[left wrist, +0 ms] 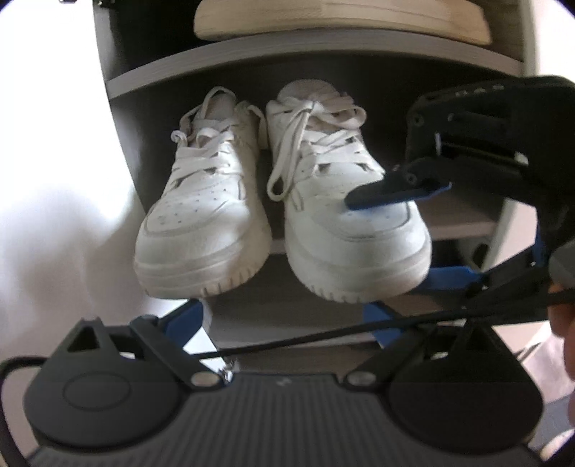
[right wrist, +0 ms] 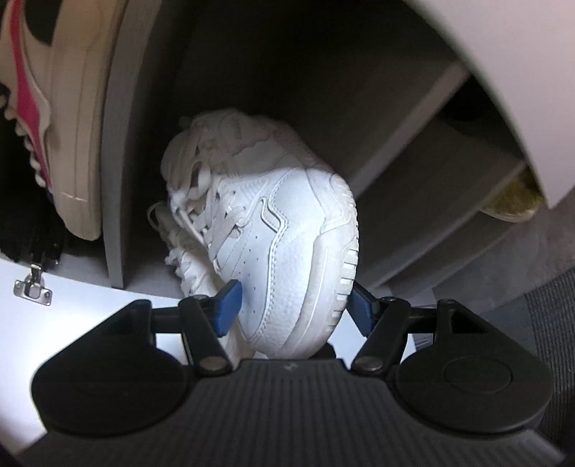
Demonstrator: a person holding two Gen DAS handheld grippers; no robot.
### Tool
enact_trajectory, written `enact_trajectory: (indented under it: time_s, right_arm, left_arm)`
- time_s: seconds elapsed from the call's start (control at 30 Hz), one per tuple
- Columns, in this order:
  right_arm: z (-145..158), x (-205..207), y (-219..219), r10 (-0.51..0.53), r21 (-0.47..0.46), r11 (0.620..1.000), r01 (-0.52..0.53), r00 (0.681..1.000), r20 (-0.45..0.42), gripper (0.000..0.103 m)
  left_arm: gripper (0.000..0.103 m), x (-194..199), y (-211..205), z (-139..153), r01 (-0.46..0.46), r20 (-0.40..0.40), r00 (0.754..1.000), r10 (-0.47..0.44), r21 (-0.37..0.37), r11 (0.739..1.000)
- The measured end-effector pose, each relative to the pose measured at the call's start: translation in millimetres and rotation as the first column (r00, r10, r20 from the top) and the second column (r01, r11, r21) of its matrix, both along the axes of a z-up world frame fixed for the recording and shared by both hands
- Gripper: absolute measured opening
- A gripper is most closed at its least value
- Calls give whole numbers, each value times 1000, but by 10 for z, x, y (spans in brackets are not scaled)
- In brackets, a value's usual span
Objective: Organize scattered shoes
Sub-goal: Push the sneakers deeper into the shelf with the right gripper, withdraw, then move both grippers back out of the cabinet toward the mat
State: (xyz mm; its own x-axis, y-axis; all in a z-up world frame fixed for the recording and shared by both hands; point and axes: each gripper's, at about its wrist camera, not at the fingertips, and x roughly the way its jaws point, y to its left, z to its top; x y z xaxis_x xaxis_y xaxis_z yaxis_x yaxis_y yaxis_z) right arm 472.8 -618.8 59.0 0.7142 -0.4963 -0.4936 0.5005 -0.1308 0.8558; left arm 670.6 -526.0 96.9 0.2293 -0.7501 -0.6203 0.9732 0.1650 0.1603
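Observation:
Two white lace-up sneakers stand side by side on a grey shelf (left wrist: 463, 226) of a shoe cabinet, toes toward me: the left sneaker (left wrist: 201, 215) and the right sneaker (left wrist: 345, 201). My right gripper (left wrist: 391, 233) comes in from the right, one blue-padded finger over the right sneaker's toe and one under its sole. In the right wrist view the gripper (right wrist: 293, 305) is shut on that sneaker's (right wrist: 284, 251) toe. My left gripper (left wrist: 284, 319) is open and empty, just in front of and below the pair.
A cream-soled shoe (left wrist: 341, 18) sits on the shelf above; it shows with pink trim in the right wrist view (right wrist: 54, 118). A white cabinet door (right wrist: 54, 323) with a metal hinge (right wrist: 32, 287) stands open. A yellow-green fuzzy slipper (right wrist: 514, 201) lies on a lower shelf. Grey carpet (right wrist: 521, 258) lies below.

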Motion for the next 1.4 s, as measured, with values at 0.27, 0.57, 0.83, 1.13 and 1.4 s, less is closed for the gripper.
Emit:
enact_trajectory:
  time_s: [0.27,0.57,0.83,1.13,1.4]
  right_arm:
    - [7,346,-349,20,-39,999,-20,1000,-12,65]
    - [-23,583,-558,-2,-76,997,0,1000,-30,65]
    - [95,619,-365,34,-143,988,-51,993,-113,66]
    - [207,284,120,9,-120,992,-35,979,-205,66]
    - [300,-75,583,-82,-120,992,47,949,-303,67]
  left_arm:
    - [96,96,-299,25,-15,-30,999,15,-1,1000]
    - [98,175,-417,-96,-51,-85,995,55,48,998]
    - [101,92,248,13,38,-99,995,-29,86,996]
    - [103,-127,1261,284,275,-137,957,-254,173,946]
    - [103,-335,1867,497,521,-273,844,-461,218,825]
